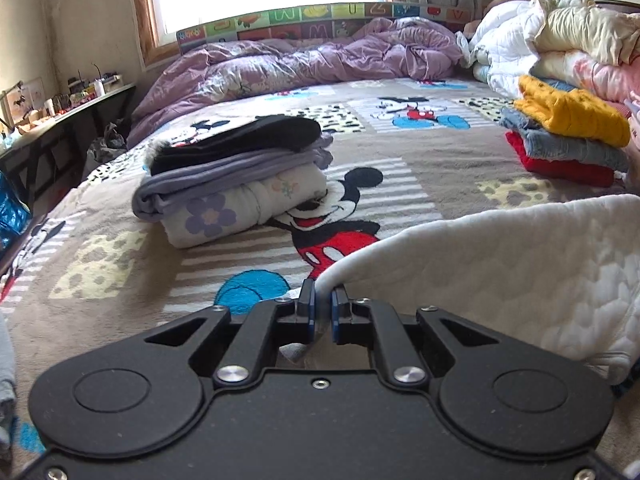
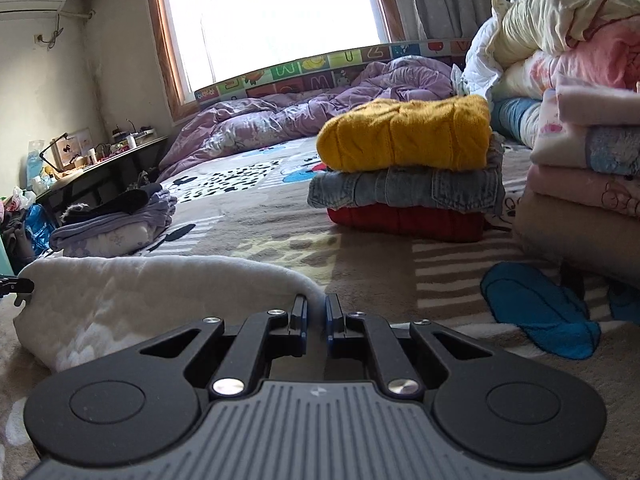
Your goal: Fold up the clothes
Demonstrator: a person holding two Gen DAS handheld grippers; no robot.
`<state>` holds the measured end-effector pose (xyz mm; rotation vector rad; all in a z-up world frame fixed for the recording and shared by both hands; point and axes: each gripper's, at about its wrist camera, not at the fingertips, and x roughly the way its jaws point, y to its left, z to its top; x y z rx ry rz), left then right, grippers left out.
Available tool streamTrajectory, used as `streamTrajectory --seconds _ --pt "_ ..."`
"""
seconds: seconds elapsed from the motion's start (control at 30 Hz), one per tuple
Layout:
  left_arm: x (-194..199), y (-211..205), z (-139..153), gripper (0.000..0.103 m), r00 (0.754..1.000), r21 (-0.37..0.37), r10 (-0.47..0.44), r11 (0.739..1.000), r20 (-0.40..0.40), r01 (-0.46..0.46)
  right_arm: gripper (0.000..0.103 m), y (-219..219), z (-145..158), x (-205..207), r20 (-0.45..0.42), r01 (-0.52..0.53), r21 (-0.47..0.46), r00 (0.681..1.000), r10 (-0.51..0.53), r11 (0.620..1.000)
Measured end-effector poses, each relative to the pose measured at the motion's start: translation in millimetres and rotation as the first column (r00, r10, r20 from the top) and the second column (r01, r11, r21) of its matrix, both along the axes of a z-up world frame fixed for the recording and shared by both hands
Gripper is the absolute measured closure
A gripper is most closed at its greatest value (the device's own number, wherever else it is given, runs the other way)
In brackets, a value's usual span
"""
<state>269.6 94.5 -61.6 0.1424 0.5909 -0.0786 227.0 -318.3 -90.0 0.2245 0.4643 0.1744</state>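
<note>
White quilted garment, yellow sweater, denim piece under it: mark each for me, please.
white quilted garment (image 1: 520, 280), left wrist view, on its raised quilted panel.
yellow sweater (image 2: 404, 136), right wrist view, on the knitted front fold.
denim piece (image 2: 404, 190), right wrist view, on its folded edge, between sweater and red garment.

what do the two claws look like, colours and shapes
Both are matte black: two round discs at the base, slotted angled link arms with silver pivot bolts, and short black fingers faced with blue pads. The left claw has a plain flat black body plate; the right claw has a grey ribbed one. No cables or sleeves show.
</note>
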Motion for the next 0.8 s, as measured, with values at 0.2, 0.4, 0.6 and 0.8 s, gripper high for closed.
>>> streamTrajectory --seconds 0.2,0.4,0.6,0.8 --pt "16.0 7.7 -12.0 0.097 1.0 -0.03 0.004 1.0 -0.031 -0.005 0.093 2.4 -12.2 8.6 -0.026 -0.002 0.004 1.0 0.002 1.0" --pt "23.0 14.6 -21.5 0.096 0.998 -0.063 0.02 0.998 -0.064 -0.024 0.093 5.9 -20.4 14.1 -0.049 0.001 -0.004 0.999 -0.001 1.0" --pt "25.9 32.6 -20.4 0.067 0.989 -0.132 0.131 0.981 -0.06 -0.138 0.09 8.2 -23.5 18.1 -0.056 0.012 -0.014 0.998 -0.013 1.0" --pt "12.2 68.9 -10.3 0.068 0.97 -0.311 0.236 0.92 -0.052 -0.24 0.08 -1.3 -17.3 8.8 -0.008 0.06 0.018 0.998 -0.06 0.998"
